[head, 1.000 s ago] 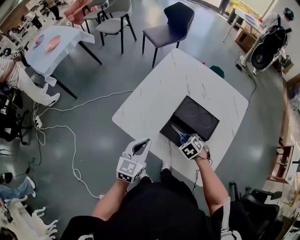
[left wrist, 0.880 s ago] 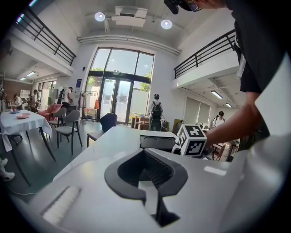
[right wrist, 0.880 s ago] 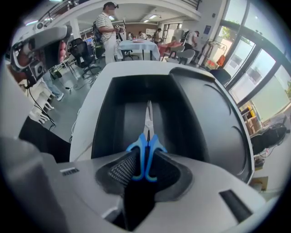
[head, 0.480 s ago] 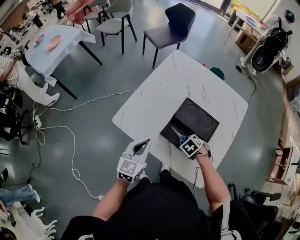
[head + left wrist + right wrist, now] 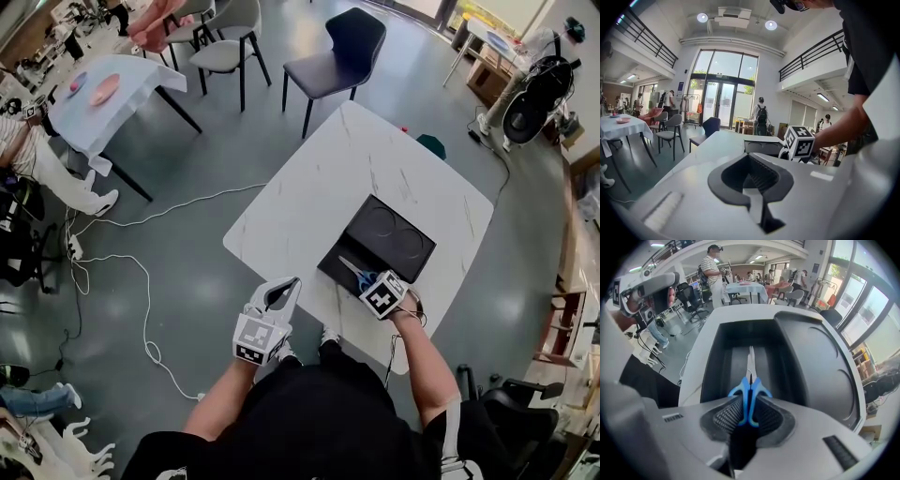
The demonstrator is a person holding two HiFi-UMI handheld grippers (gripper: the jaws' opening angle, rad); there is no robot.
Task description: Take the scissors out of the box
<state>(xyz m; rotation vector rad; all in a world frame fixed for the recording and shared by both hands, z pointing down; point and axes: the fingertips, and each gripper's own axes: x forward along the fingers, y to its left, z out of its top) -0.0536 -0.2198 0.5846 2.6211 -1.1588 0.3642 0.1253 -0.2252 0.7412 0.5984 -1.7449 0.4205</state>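
A flat black box lies open on the white marble table, its lid folded out to the far side. Scissors with blue handles point along the box's tray. My right gripper is shut on the scissors' handles; in the right gripper view the blue handles sit squeezed between the ribbed pads and the blades hang over the tray. My left gripper is off the table's near-left edge, shut, with nothing in it.
Grey floor with white cables lies to the left. A dark chair stands at the table's far side. A cloth-covered table and more chairs stand at the back left. People are in the room's background.
Almost nothing moves. My right gripper stays clamped on the scissors' handles over the box; the left gripper holds still.
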